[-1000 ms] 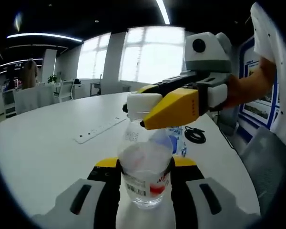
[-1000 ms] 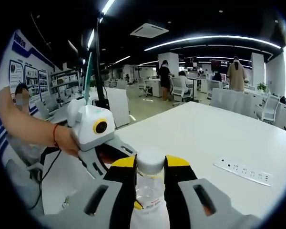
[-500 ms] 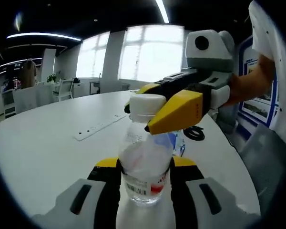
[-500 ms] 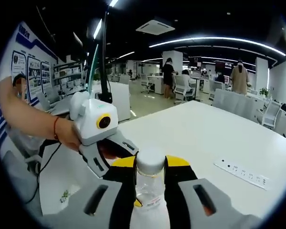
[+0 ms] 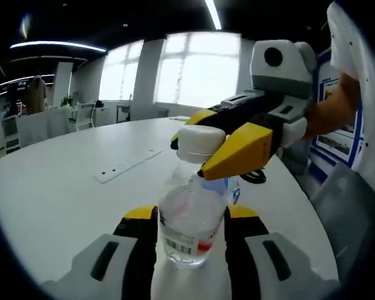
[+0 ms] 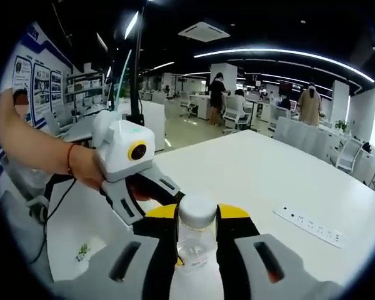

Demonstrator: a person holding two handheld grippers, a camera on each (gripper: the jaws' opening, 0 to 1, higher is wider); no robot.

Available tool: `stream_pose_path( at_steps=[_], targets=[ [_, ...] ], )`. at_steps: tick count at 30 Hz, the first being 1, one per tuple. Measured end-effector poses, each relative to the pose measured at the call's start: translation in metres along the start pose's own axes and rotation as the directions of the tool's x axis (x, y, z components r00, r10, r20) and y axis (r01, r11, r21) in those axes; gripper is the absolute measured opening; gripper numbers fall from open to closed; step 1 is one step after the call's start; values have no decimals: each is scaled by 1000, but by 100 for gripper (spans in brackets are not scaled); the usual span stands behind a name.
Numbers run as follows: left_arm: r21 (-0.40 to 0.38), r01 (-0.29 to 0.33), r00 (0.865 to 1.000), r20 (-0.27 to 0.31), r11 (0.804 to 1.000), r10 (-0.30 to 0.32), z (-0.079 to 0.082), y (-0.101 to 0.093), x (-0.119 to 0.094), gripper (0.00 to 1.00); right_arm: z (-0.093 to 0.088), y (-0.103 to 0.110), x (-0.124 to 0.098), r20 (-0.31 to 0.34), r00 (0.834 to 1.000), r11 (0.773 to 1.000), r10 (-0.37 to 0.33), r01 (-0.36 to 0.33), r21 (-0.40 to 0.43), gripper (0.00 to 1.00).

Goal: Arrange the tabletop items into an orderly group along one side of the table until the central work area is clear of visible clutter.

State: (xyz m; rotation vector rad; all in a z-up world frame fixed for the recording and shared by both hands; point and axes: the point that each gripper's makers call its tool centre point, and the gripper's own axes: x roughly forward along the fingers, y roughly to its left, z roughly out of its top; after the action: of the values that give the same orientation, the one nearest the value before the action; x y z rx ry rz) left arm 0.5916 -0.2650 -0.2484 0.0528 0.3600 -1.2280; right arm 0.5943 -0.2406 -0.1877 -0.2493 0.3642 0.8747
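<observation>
Left gripper [image 5: 192, 230]: its jaws are clamping the body of the bottle from both sides, low in the left gripper view at 6 o'clock; in the right gripper view the same tool [image 6: 151, 195] is reaching in from 9 o'clock, a person's hand [image 6: 81, 177] wrapping around its back.

Right gripper [image 6: 196, 232]: its yellow-tipped jaws are pinching the white cap between them at 6 o'clock in the right gripper view; in the left gripper view it [image 5: 203, 145] is coming in from 3 o'clock, closed on the cap.

Bottle [image 5: 191, 229]: clear plastic, labelled with a barcode and a red patch, standing upright between the left jaws above the table.

Cap [image 5: 200, 143]: white, sitting at the bottle's top, touching both right jaws; whether it is seated on the neck or just free of it is not clear. In the right gripper view the cap [image 6: 197, 209] is showing dead centre between the yellow pads.

Table [image 5: 62, 194]: white, wide, spreading out toward 9 o'clock.

Power strip [image 5: 129, 166]: white, lying flat on the table at 10 o'clock from the bottle, well apart from it; in the right gripper view it [image 6: 307, 224] is lying toward 3 o'clock.

Black cable [image 5: 255, 177]: coiling on the table behind the right gripper.
</observation>
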Motion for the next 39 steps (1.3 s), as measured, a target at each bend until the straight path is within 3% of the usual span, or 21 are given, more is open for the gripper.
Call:
stream_pose_path(
  at_steps=[28,39],
  targets=[
    [-12,-19,1000,-4,1000,19,8,-4,-9,44,-5,5,-7,-10,1000,1000,-9,9,8,21],
    [-20,-24,1000,-8,1000,23,9,-8,-14,46,-3,0,-12,3,1000,999,-19,19,44,27]
  ],
)
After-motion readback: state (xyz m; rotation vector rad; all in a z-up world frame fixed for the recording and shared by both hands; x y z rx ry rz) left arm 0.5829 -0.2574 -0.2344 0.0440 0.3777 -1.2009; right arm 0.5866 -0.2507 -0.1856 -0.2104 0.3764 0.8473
